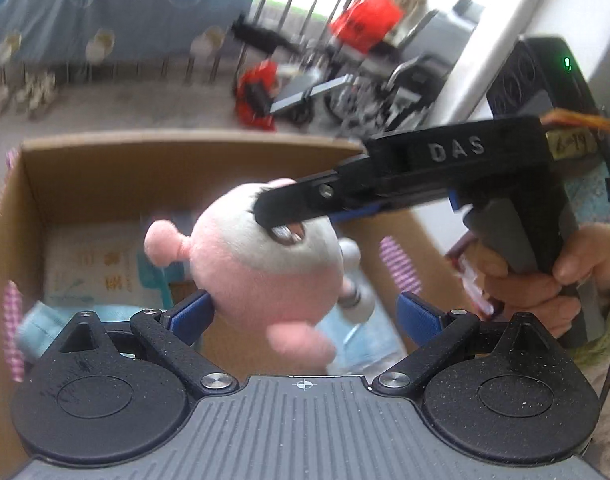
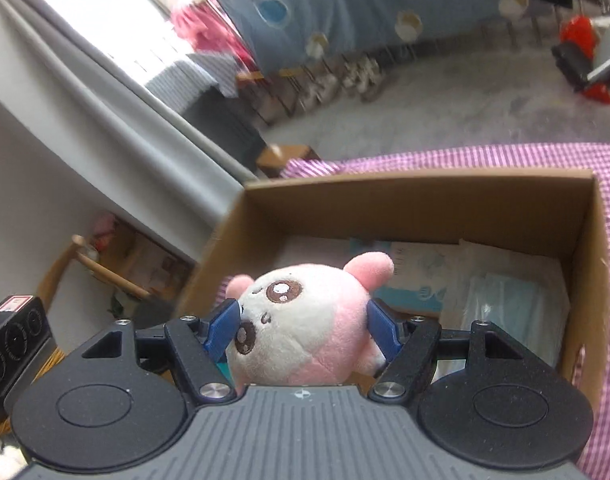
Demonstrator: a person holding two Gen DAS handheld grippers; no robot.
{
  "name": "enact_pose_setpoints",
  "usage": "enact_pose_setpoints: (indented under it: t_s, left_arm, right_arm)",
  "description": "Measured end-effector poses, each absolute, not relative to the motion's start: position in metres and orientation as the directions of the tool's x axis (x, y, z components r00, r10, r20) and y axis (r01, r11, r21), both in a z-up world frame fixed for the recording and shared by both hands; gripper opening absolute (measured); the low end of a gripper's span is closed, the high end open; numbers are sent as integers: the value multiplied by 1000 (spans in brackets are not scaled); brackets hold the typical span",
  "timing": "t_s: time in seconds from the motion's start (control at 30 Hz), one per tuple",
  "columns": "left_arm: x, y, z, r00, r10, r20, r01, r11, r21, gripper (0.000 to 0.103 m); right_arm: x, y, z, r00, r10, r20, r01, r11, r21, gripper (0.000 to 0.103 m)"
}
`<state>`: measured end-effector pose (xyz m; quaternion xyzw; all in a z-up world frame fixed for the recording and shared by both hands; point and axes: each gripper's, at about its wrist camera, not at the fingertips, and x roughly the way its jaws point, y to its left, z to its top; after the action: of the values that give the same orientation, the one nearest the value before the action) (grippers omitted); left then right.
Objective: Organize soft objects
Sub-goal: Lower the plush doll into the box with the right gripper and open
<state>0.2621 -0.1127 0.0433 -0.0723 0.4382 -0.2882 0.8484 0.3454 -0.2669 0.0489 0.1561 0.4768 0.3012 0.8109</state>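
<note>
**Plush toy held over the open box**

Checked pink cloth is covering the surface where the cardboard box [image 2: 425, 200] is sitting, with a grey floor and a blue hanging sheet behind it. We are holding the plush toy [image 2: 305, 328] in the right gripper [image 2: 303, 328]; its blue pads [image 2: 223, 328] are pressing on both sides of the round pink-and-white head, so the jaws are clamped on it. In the left wrist view the toy is hanging from that gripper above the box opening, its body dangling downward and its face turned sideways.

The left gripper [image 1: 305, 316] is standing apart and empty, its jaws wide, and the toy is passing between them without visible contact on the right pad; the left pad looks close to the fur, and we cannot tell if it is touching.

Paper sheets [image 2: 421, 264] and blue packets [image 2: 509, 300] are lying on the box floor. We are judging that the box lies straight ahead of and below the toy, so the right hand is the nearer one for lowering it in.
</note>
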Motion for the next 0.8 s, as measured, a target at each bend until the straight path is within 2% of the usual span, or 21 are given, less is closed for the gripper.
enact_pose_setpoints:
  t_s: [0.23, 0.3, 0.63, 0.8]
  left_arm:
    - [283, -122, 10, 400, -470, -787, 386, 865, -321, 95]
    - [280, -115, 11, 393, -479, -785, 375, 863, -339, 95]
    - [246, -76, 60, 531, -514, -674, 369, 856, -363, 98]
    - [211, -41, 82, 596, -544, -591, 364, 839, -405, 101]
  right_arm:
    - [379, -257, -15, 305, 520, -798, -300, 848, 437, 72]
    - [379, -261, -25, 299, 532, -792, -272, 843, 464, 72]
    - [342, -288, 44, 440, 553, -708, -300, 833, 464, 72]
    - [322, -277, 52, 389, 506, -770, -302, 860, 412, 72]
